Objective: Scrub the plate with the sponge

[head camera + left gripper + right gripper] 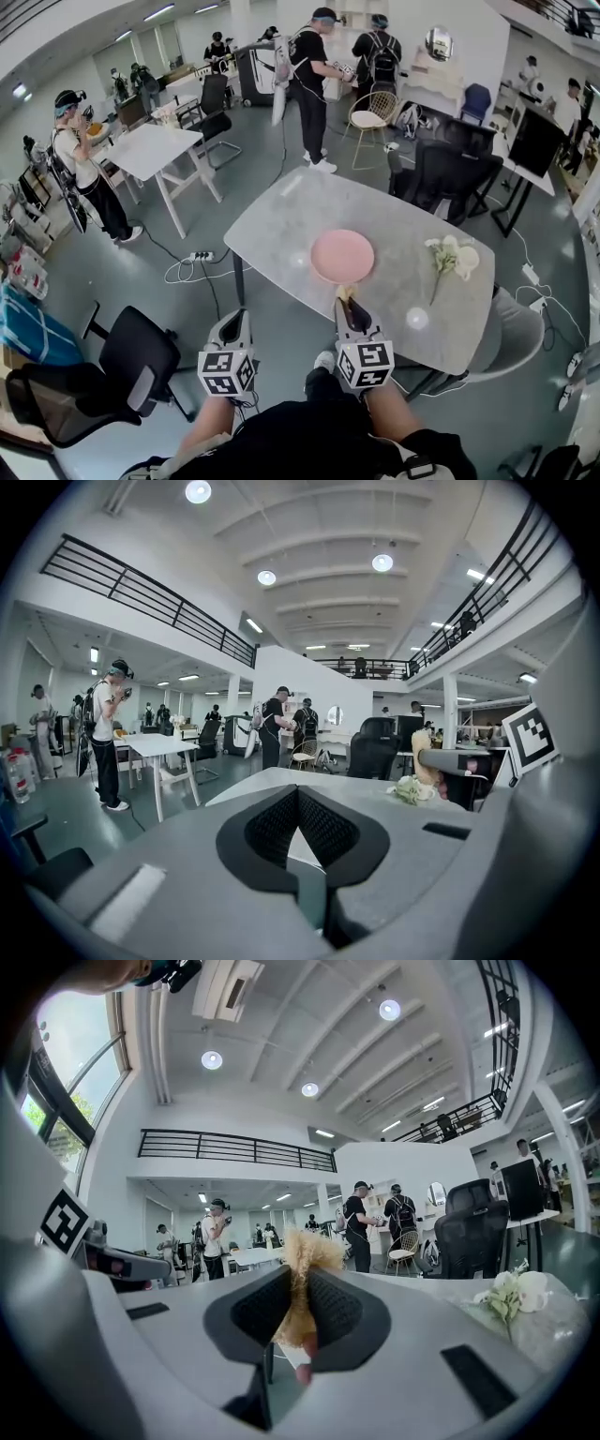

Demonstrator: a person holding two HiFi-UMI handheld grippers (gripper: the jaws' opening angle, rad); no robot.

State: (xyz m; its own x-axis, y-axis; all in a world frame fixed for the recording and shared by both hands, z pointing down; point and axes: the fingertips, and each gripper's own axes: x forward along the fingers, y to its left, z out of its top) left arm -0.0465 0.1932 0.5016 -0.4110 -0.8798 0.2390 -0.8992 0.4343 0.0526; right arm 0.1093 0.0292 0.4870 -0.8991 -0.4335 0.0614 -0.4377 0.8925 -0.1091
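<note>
My left gripper (234, 322) hangs pressed together, empty, short of the table (281, 220). My right gripper (349, 307) pinches the yellow sponge (298, 1283) by its near end. It is soft and light, I judge, with a yielding free tip. The pink plate (342, 255) lies just ahead, likely slick and breakable.

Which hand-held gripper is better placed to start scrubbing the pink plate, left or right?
Right. The right hand-held gripper is shut on the sponge and sits at the near edge of the pink plate. The left hand-held gripper is shut on nothing and hangs off the table, farther from the plate.
</note>
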